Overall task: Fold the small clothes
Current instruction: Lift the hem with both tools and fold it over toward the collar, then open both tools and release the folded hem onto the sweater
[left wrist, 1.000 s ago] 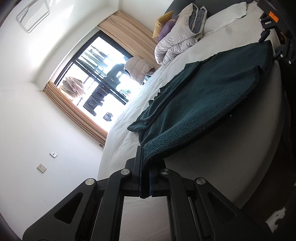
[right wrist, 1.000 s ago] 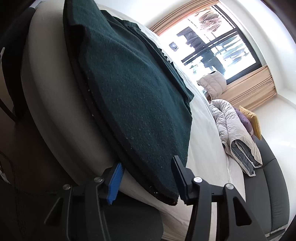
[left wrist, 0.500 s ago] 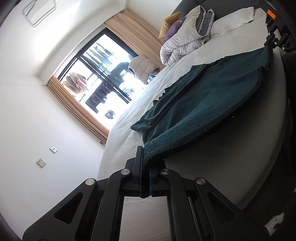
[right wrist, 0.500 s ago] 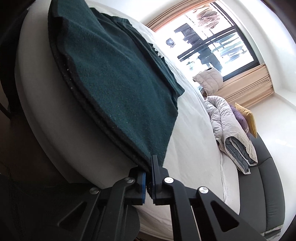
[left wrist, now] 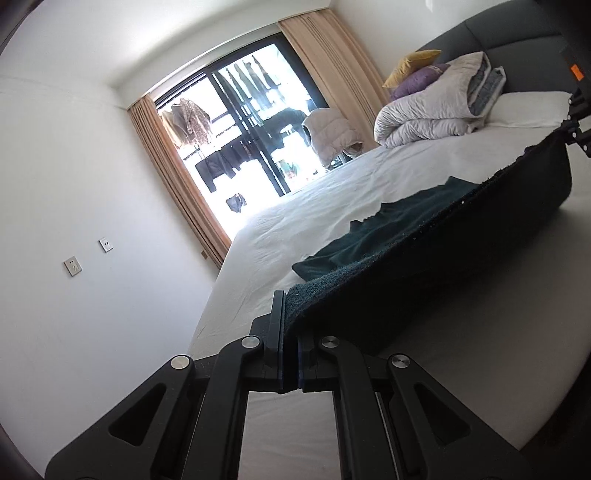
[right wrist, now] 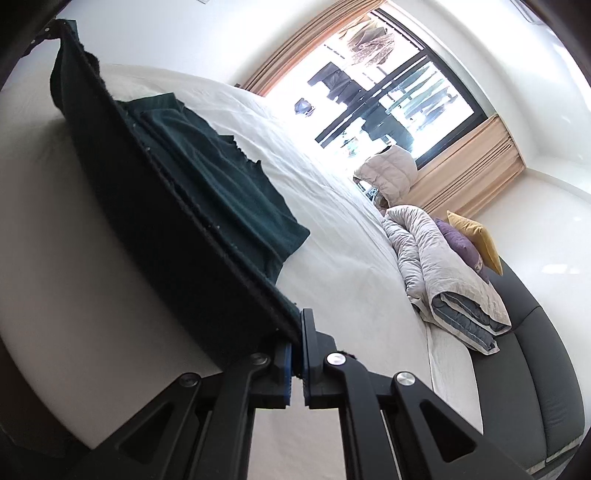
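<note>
A dark green garment (left wrist: 461, 236) lies partly on the white bed (left wrist: 332, 192), its near hem lifted off the sheet and stretched taut between both grippers. My left gripper (left wrist: 290, 325) is shut on one corner of that hem. My right gripper (right wrist: 297, 332) is shut on the other corner, and its black tip shows at the right edge of the left wrist view (left wrist: 576, 125). In the right wrist view the garment (right wrist: 207, 206) runs from the pinched corner up to the far left, where the left gripper (right wrist: 44, 33) holds it. The far half rests flat on the sheet.
A rolled grey duvet (left wrist: 439, 110) with purple and yellow cushions (left wrist: 413, 70) sits at the head of the bed by the dark headboard (right wrist: 546, 369). A window with beige curtains (left wrist: 243, 125) is behind the bed. The mattress edge (right wrist: 55, 295) lies below the lifted hem.
The right gripper went from open around the hem to shut on it. Both grippers then rose, lifting the near hem off the bed so it hangs taut.
</note>
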`<control>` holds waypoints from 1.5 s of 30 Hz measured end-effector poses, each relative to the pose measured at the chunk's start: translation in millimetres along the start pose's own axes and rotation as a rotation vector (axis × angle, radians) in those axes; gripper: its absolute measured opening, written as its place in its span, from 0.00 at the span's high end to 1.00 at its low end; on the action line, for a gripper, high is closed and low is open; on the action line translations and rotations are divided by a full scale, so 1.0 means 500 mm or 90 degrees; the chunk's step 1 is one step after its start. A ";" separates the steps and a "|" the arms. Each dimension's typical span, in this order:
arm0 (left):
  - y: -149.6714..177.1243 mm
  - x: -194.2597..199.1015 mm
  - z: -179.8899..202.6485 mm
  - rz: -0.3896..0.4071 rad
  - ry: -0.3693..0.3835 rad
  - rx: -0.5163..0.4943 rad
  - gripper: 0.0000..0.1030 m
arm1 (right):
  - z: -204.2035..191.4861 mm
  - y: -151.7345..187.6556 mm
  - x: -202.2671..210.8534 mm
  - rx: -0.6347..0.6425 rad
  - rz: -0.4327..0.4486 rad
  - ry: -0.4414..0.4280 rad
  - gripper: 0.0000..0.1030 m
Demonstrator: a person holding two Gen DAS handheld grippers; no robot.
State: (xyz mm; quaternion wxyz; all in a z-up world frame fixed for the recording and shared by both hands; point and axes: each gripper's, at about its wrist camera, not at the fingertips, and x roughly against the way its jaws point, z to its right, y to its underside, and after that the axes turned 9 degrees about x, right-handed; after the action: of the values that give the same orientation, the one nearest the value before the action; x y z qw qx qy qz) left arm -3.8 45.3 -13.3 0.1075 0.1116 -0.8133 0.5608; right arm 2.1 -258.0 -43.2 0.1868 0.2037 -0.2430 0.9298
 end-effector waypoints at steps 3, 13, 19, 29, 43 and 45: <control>-0.047 -0.076 -0.018 -0.010 -0.004 0.007 0.97 | 0.038 -0.044 -0.067 0.014 -0.003 -0.005 0.97; -0.162 -0.409 -0.063 -0.112 0.013 -0.005 0.97 | 0.148 -0.192 -0.345 0.013 -0.057 -0.059 0.97; -0.167 -0.613 -0.082 -0.197 0.032 -0.014 0.97 | 0.147 -0.239 -0.519 0.008 -0.116 -0.131 0.97; -0.099 -0.811 -0.054 -0.319 0.048 -0.016 0.92 | 0.112 -0.236 -0.711 -0.020 -0.200 -0.193 0.95; -0.087 -0.856 -0.133 -0.322 -0.047 -0.016 0.15 | 0.307 -0.082 -0.643 -0.467 -0.175 -0.143 0.28; -0.102 -0.833 -0.163 -0.308 -0.069 0.017 0.15 | 0.305 -0.064 -0.588 -0.533 -0.124 -0.178 0.33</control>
State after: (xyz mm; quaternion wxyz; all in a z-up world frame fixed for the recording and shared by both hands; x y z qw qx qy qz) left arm 412.0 129.3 -64.9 0.1932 0.3345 -0.7603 0.5223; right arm 309.2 -385.4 -47.3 0.3052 0.2562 -0.6008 0.6930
